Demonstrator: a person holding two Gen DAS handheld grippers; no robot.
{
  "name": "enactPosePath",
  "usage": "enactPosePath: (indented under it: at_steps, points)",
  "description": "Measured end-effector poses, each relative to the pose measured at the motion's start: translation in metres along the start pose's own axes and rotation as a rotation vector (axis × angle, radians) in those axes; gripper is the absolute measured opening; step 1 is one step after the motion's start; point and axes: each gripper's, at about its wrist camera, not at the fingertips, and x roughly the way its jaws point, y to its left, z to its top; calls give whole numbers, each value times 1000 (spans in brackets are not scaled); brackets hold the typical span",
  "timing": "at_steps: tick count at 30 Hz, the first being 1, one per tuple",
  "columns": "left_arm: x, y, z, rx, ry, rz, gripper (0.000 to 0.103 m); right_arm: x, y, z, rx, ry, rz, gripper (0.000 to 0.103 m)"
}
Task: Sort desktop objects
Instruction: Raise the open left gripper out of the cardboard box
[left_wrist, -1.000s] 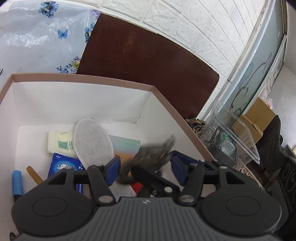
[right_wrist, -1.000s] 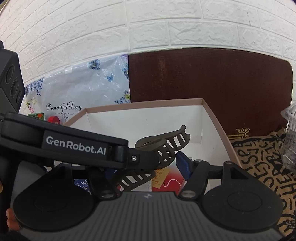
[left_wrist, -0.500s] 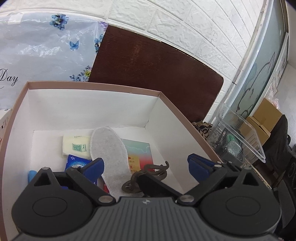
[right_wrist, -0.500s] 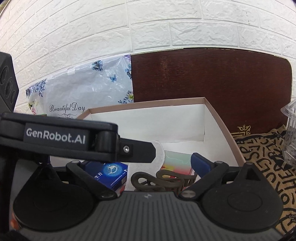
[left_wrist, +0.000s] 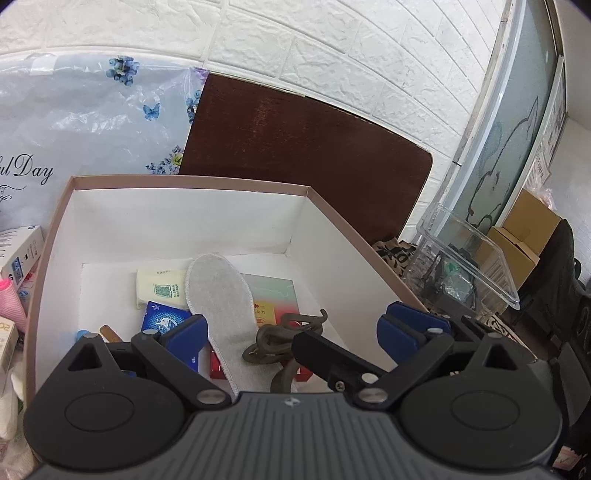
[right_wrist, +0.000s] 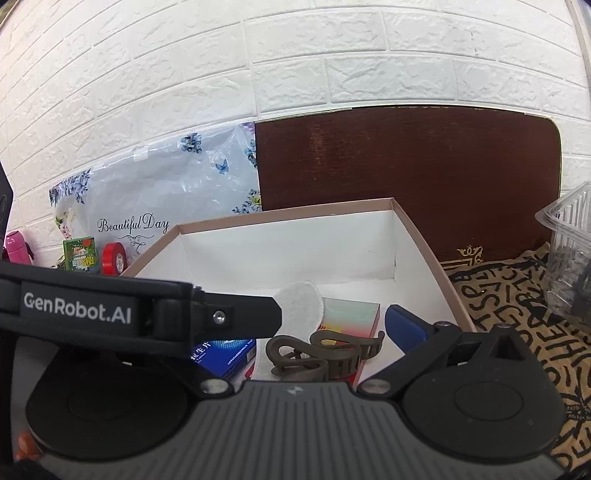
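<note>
Item: hair claw (left_wrist: 284, 338), below my spread, empty left gripper (left_wrist: 291, 328); withdrawing low risks snagging its teeth.

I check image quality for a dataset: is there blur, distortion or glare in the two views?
Left wrist view: sharp; the hair claw in the box shows no motion blur; fisheye bends the brick lines and window frame. Right wrist view: also sharp, the bag print legible; brick rows curve strongly. Light is soft and even; only faint sheen on the bag.
</note>
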Motion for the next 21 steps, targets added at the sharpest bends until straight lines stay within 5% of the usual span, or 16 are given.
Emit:
enactPosePath:
  at_steps: [21]
  points:
    - [-92,-11,-34,-16,-37,121,101,-62,49,-18,-49,-21,37,101]
